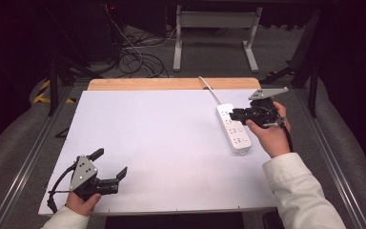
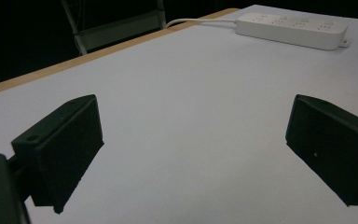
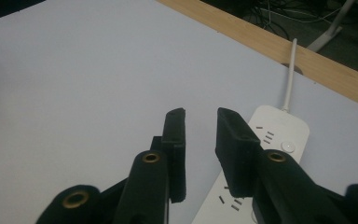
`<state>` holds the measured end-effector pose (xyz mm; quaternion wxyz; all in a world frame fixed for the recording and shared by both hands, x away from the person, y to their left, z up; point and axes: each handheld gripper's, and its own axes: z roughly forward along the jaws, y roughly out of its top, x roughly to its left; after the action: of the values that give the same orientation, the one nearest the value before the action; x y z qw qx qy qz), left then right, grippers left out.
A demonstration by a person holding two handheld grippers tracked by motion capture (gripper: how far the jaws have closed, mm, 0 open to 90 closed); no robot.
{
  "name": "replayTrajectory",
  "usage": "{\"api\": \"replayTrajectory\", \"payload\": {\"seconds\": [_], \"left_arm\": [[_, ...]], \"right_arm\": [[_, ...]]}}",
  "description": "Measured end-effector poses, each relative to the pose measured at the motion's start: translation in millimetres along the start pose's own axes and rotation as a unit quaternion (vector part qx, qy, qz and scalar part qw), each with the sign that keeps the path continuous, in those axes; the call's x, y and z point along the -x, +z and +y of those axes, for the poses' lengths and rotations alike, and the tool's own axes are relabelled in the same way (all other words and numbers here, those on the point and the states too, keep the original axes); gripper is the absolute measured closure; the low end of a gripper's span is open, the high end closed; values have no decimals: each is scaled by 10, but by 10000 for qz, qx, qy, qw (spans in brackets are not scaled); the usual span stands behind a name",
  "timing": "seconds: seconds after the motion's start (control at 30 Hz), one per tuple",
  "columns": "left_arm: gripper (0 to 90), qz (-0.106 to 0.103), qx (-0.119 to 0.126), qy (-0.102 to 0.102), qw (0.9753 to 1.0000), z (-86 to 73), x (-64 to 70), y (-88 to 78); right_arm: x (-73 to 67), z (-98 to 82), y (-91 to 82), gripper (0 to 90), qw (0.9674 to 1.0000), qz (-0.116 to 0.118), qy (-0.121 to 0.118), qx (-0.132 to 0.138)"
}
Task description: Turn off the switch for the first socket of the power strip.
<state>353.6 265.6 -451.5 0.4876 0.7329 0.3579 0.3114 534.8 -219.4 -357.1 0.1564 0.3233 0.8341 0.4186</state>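
The right claw (image 1: 232, 114) hovers over the far end of a white power strip (image 1: 234, 128), its jaws narrowed to a slim gap with nothing between them; in the right gripper view the jaw tips sit above the strip's left edge, near its round switch (image 3: 287, 146). The left claw (image 1: 109, 163) rests at about seven o'clock on the white surface (image 1: 162, 143), jaws spread wide and empty, aimed toward the strip.

The power strip lies at roughly two o'clock, long axis running from the far edge toward the person, its cord (image 1: 210, 89) leaving at twelve o'clock over the wooden rim (image 1: 171, 84). It looks like a rigid plastic bar, light but smooth, so likely slippery on the sheet. The best hold is probably across its narrow width, mid-length, where flat sides meet the pads; the cord may tug against any long pull.

Open room is generous from nine to six o'clock. The strip's right side is near the three o'clock edge, leaving little margin there.
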Motion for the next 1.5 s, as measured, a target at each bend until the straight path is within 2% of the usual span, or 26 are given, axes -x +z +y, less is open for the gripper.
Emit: {"api": "replayTrajectory", "payload": {"seconds": [0.1,0.2,0.23,0.3,0.63,0.8,0.87,1.17,1.37,1.5], "left_arm": [[40,10,-2,15,10000,1,-2,-1],[40,19,1,24,10000,0,-7,0],[40,21,0,28,10000,0,-6,0],[40,11,-8,23,10000,0,-3,0],[40,6,-8,23,10000,-2,-6,0],[40,9,-24,11,10000,-4,-4,5],[40,4,-43,29,10000,-5,-5,9],[40,26,-51,14,10000,-9,-9,17],[40,11,-69,9,10000,-11,-16,20],[40,6,-80,10,10000,-12,-17,21]], "right_arm": [[56,24,38,796,9999,-57,-63,-59],[94,41,64,894,9998,-134,-91,-93],[108,48,76,900,9998,-161,-100,-106],[142,64,106,900,9997,-146,-5,-211],[296,64,244,900,9987,-285,154,-389],[347,70,316,900,9977,-335,233,-542],[385,66,390,900,9965,-371,306,-684],[513,23,658,900,9933,-647,431,-857],[591,-10,765,900,9915,-835,519,-855],[634,-39,814,900,9901,-992,494,-858]]}}
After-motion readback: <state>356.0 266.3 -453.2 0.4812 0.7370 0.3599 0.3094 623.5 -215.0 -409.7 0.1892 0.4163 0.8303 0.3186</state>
